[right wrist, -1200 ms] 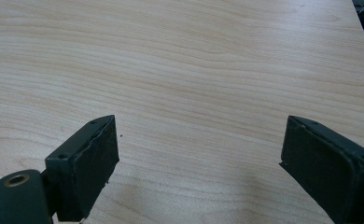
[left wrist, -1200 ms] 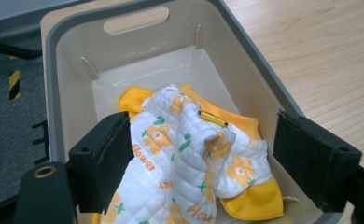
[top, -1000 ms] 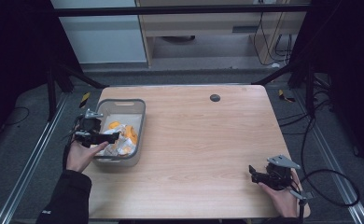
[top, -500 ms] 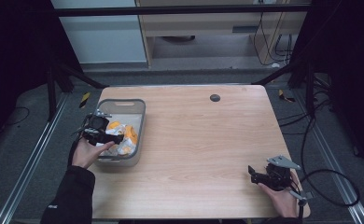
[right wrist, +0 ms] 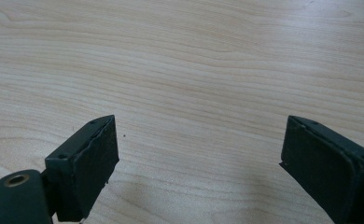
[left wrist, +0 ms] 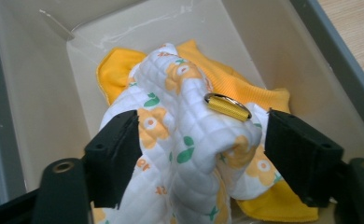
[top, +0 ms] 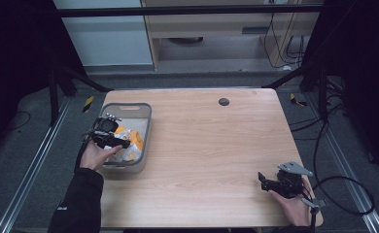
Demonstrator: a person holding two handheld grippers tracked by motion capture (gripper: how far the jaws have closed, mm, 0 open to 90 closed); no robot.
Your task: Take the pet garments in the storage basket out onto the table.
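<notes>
- While the right gripper (top: pixel 264 180) is kept low over the bare wooden table (top: pixel 212 145) at its near right corner, just where it was a second ago, its jaws are held wide apart with nothing but wood grain between them.
- Since the earlier frames, the left gripper (left wrist: pixel 196 154) has been moved from the outer rim of the grey rectangular plastic bin (top: pixel 146 121) to a spot inside it and slightly lower.
- Its jaws have just been closing, and the white quilted cloth printed with orange flowers and green leaves (left wrist: pixel 189 140) is now bunched up between them; a firm grip cannot be told, as the right pad seems just clear of the fabric.
- Beyond and beneath this cloth, an orange ribbed cloth (left wrist: pixel 245 88) is seen lying on the bin floor.
- A yellow loop (left wrist: pixel 227 107) is seen atop the quilted fold, near the right jaw.
</notes>
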